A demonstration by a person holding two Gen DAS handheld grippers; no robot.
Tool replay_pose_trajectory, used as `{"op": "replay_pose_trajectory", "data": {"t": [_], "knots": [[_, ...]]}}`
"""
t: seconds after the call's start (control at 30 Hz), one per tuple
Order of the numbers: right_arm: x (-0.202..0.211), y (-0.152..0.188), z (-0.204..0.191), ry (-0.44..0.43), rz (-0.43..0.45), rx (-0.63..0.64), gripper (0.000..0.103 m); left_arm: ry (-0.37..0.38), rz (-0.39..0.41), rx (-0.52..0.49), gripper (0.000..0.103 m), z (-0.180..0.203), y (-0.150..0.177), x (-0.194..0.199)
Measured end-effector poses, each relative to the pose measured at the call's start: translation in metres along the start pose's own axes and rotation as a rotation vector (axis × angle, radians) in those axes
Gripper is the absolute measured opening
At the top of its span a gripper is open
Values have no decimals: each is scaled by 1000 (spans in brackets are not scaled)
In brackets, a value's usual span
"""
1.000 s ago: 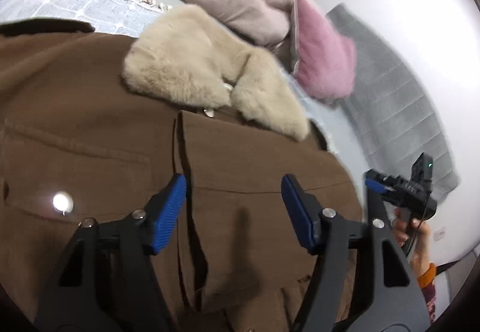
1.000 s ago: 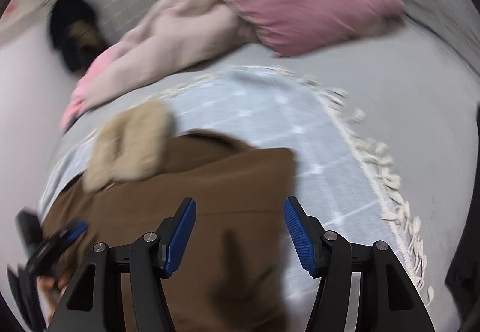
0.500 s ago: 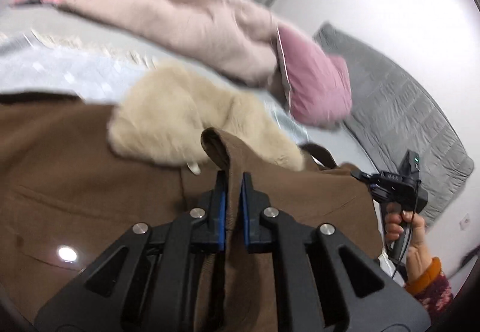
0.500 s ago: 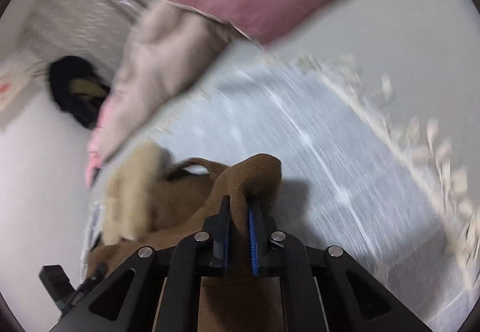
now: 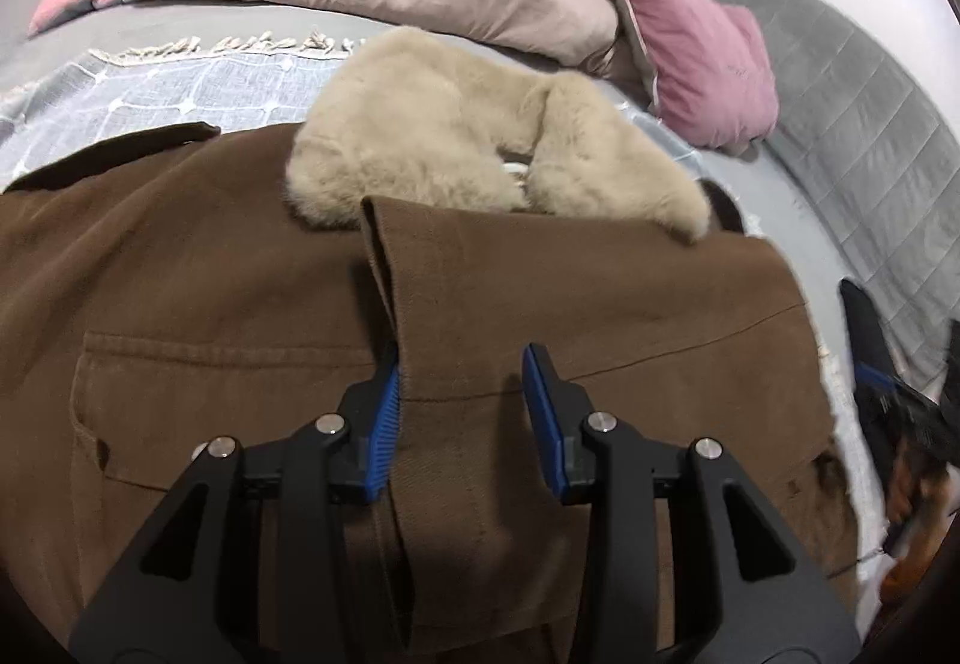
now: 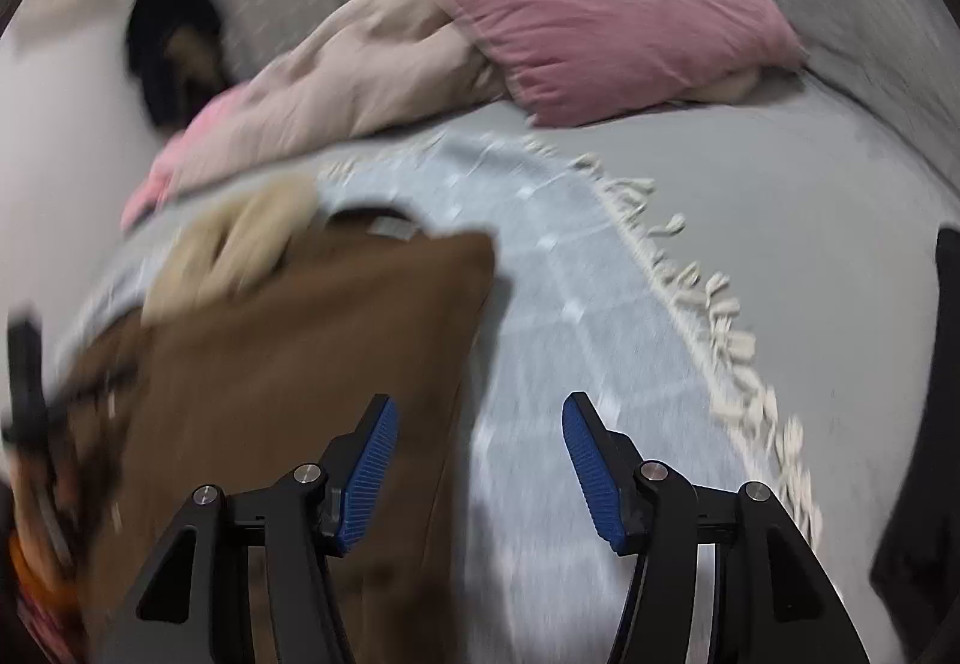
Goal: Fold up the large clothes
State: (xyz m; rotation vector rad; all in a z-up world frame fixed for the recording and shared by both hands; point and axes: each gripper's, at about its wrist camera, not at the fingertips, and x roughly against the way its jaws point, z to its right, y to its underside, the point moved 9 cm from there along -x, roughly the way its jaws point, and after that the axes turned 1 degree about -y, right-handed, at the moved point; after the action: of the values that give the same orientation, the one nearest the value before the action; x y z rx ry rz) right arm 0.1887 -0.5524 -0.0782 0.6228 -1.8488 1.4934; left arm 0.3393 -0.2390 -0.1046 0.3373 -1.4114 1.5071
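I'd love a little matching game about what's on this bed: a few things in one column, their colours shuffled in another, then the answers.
Things:
1. coat
2. fur collar
3. pillow
4. fringed blanket

Colours:
A. pink
B. light blue-grey with a white grid
C. brown
D. cream beige

Pairs: 1-C, 2-D, 3-A, 4-B
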Motion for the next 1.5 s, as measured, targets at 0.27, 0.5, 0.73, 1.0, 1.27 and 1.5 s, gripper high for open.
{"op": "replay_pose_trajectory", "data": {"t": [0.27, 0.5, 0.73, 1.0, 1.27, 1.5], "knots": [[-40, 48, -41, 154, -189, 299, 55, -33, -5, -29, 23, -3, 7, 2], [-46, 47, -5, 173, -214, 124, 20, -42, -78, -43, 26, -8, 15, -8], [-4, 12, -37, 236, -233, 220, 32, -55, -6, 27, 51, -33, -10, 34], [15, -9, -48, 308, -310, 191, 47, -218, -23, 93, 65, -108, -14, 65], [48, -10, -39, 254, -210, 17, 61, -227, -27, 184, 77, -143, -5, 106], [-8, -26, -120, 26, -142, -45, 65, -232, -1, 222, 81, -163, 19, 154]]}}
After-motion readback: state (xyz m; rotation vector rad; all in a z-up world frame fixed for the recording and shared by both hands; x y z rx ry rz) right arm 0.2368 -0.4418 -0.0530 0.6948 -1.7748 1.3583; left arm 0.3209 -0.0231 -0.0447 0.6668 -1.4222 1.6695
